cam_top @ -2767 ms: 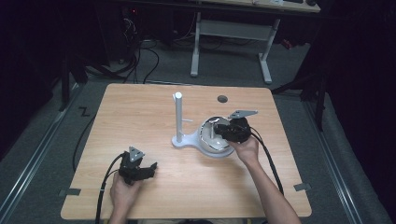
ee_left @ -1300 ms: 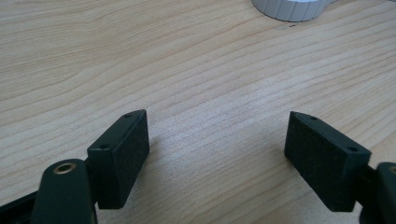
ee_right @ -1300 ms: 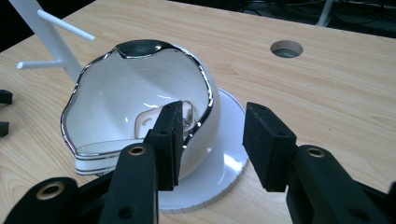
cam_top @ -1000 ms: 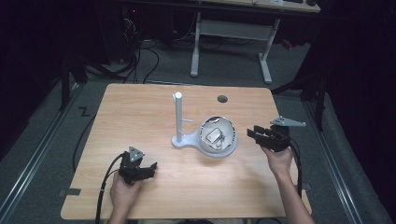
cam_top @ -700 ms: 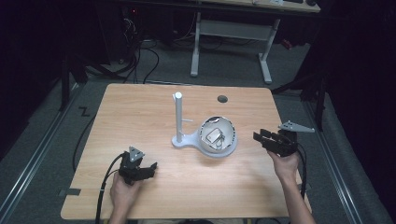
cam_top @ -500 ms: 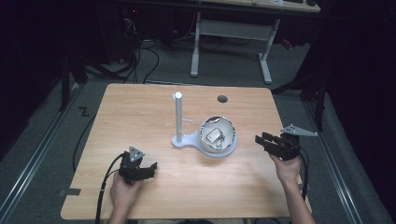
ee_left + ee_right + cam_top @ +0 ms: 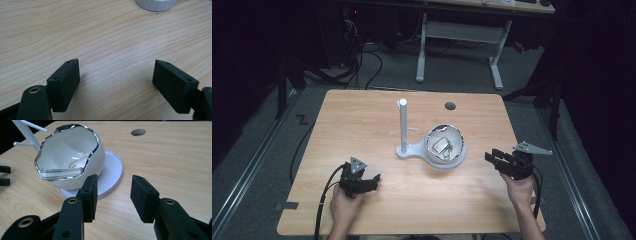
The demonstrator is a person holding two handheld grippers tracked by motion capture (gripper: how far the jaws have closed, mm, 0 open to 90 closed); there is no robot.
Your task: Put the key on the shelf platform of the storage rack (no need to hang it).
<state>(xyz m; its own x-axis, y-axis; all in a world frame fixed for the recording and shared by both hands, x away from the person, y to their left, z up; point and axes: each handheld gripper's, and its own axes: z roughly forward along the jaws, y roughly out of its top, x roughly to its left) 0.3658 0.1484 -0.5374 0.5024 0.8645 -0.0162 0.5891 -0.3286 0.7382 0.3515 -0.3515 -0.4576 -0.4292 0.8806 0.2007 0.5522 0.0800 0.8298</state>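
- Since the earlier frames, your right tongs [image 7: 496, 159] have pulled away from the egg-shaped bowl [image 7: 445, 145] to the table's [image 7: 362, 115] right edge; your left tongs [image 7: 368, 181] stay parked near the front left.
- Right tongs: jaws partly open, nothing between them. Left tongs: jaws wide apart over bare wood, empty.
- Bowl sits on the round base of the white stand [image 7: 403, 125], right of the post, open mouth upward, with a small pale object [image 7: 441, 146] inside.
- Key relation: in the right gripper view the bowl [image 7: 70, 162] lies ahead and left of the jaws, apart from them. Your right hand is the nearer.
- Count: one bowl, one stand, one object inside, two tongs.
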